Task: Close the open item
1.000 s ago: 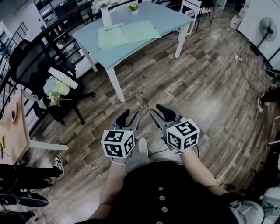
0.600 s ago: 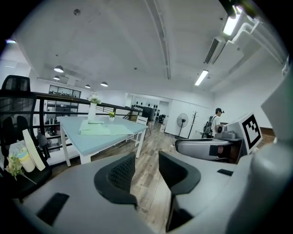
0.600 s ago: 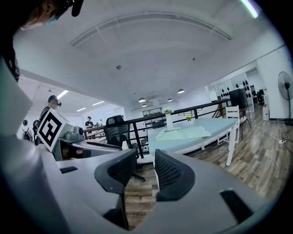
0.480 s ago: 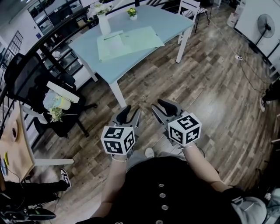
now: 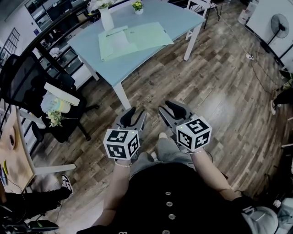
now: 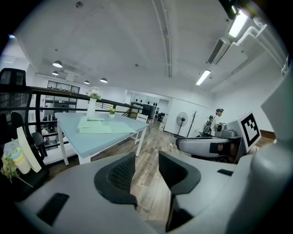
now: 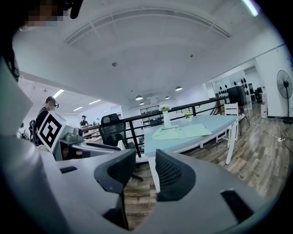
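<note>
A pale green folder (image 5: 132, 39) lies spread open on the light blue table (image 5: 183, 20), far ahead of both grippers. My left gripper (image 5: 135, 114) and right gripper (image 5: 165, 109) are held side by side over the wooden floor, short of the table's near leg. Both are open with nothing between the jaws. In the left gripper view the folder (image 6: 103, 126) shows on the table (image 6: 96, 140) beyond the left gripper (image 6: 146, 167). The right gripper view has the folder (image 7: 181, 132) past the right gripper (image 7: 145, 167).
A white vase (image 5: 106, 18) and a small potted plant (image 5: 137, 6) stand at the table's back. A black office chair (image 5: 23, 82) is at the left, a wooden desk (image 5: 13, 151) nearer left, a white chair (image 5: 201, 7) behind the table, a fan (image 5: 278, 27) at the right.
I have stepped along the floor near the table, carrying both grippers with me. Their jaws look the same as before.
</note>
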Tool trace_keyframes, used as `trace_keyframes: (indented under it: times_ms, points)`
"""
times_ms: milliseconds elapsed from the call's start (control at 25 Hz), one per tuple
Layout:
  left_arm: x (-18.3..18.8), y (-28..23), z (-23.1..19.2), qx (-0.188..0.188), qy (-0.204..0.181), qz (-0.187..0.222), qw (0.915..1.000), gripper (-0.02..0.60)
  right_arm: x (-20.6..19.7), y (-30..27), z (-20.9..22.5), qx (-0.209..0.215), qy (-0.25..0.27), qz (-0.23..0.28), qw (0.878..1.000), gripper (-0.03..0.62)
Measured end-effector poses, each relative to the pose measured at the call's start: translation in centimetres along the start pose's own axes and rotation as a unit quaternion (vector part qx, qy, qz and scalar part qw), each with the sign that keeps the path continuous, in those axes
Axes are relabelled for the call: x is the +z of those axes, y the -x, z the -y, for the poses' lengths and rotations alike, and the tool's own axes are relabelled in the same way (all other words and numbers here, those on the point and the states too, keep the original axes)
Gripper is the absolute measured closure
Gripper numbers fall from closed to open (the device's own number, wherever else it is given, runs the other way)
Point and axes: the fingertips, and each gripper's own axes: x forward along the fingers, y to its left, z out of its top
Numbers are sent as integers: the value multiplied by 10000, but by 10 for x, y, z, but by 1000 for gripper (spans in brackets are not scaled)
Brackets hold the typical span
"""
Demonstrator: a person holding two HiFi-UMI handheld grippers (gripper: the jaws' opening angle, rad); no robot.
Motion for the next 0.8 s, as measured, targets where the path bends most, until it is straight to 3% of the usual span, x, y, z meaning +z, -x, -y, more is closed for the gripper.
trace_keyframes:
  times_ms: [800]
  points:
    - [41, -92, -87, 426, 270, -83, 9987, 411, 28, -116, 76, 263, -68, -236, 9994, 454]
